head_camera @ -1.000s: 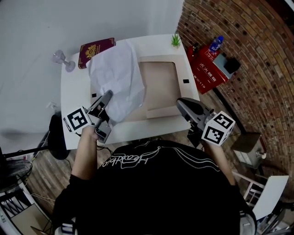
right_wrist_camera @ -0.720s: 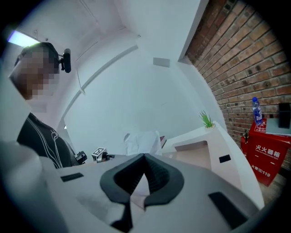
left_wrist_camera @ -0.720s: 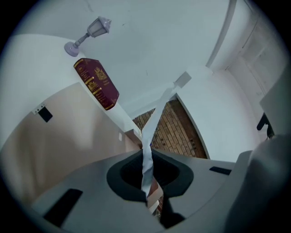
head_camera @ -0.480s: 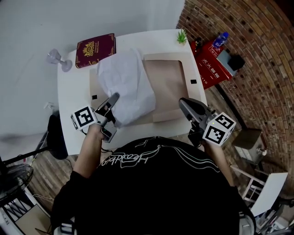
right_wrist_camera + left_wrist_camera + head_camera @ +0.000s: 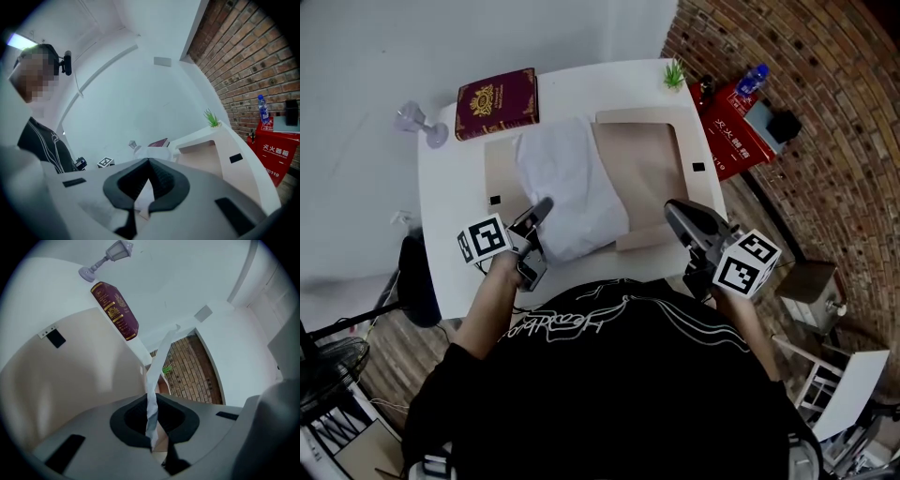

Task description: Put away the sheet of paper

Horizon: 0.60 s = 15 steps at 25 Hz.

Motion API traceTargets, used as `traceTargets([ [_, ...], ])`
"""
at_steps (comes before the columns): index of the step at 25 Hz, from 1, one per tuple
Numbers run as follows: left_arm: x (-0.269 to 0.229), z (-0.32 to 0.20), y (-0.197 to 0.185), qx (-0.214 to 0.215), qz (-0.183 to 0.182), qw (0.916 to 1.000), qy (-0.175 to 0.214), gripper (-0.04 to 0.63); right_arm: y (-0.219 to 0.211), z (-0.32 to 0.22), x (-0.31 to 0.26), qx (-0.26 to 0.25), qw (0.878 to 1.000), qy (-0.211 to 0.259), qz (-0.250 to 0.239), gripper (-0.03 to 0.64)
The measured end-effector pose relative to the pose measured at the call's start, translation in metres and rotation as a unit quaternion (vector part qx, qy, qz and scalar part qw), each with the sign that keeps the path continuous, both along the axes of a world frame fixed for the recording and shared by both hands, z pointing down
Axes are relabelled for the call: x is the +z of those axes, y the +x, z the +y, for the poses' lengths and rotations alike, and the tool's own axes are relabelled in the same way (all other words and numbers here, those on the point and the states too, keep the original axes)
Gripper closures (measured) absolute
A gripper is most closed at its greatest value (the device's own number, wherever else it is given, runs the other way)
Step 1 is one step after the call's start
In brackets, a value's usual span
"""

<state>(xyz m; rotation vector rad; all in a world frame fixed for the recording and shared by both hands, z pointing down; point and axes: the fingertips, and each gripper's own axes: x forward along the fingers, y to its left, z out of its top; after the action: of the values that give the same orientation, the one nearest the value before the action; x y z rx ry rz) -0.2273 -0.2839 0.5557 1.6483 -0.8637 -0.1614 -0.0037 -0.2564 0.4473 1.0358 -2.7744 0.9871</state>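
A white crumpled sheet of paper [image 5: 572, 183] lies over the middle of an open tan folder [image 5: 647, 159] on the white table [image 5: 450, 202]. My left gripper [image 5: 541, 208] is shut on the sheet's near left edge. In the left gripper view the sheet [image 5: 157, 364] stands edge-on, pinched between the jaws of the left gripper [image 5: 151, 401], with the folder's left flap [image 5: 70, 376] beside it. My right gripper [image 5: 670, 208] hovers by the folder's near right corner. Seen from its own camera, the right gripper [image 5: 149, 161] has its tips together with nothing between them.
A dark red book [image 5: 497, 101] with a gold emblem lies at the table's far left, a small lamp-shaped ornament [image 5: 417, 122] beside it. A little green plant [image 5: 674, 75] stands at the far right corner. On the floor to the right are a red box [image 5: 733, 131] and a bottle [image 5: 748, 82].
The left gripper has drawn the sheet to the right and towards the person, away from the red book, and it now lies lower over the folder. The right gripper has hardly moved.
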Motion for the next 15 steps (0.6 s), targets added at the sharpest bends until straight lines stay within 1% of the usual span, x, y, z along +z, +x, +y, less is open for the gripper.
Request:
traceTargets([
  [7,0.01,0.002,0.01,0.012,-0.008,0.9998,-0.013,0.549,-0.004,0.002,-0.004,0.001,1.0,0.002,0.007,0.615],
  [15,0.024,-0.008,0.021,0.027,-0.002,0.9991,-0.032,0.549,-0.009,0.002,-0.002,-0.001,1.0,-0.003,0.016,0.615],
])
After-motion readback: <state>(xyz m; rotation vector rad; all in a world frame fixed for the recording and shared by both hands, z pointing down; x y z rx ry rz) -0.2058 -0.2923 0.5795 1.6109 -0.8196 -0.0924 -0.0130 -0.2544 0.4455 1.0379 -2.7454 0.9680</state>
